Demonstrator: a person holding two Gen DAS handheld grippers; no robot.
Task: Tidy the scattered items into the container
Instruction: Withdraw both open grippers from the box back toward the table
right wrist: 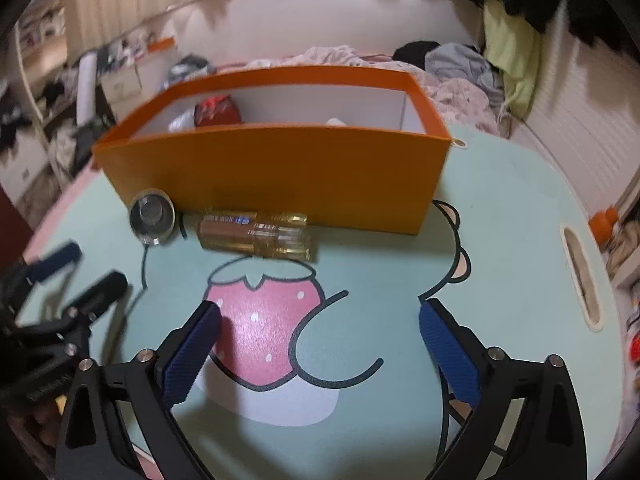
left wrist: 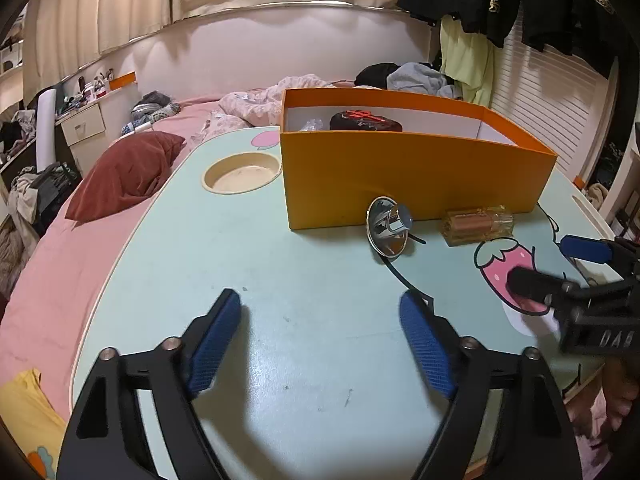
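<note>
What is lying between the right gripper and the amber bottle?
Only bare table with its strawberry print, seen in the right wrist view, between right gripper and amber bottle.

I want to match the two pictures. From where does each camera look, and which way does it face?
Left wrist: sits on the left gripper, faces down over the table at the orange box; own open jaws show.
Right wrist: sits on the right gripper, same direction; own open jaws show.
Shared: box, silver cup, glass bottle, each other's gripper.
</note>
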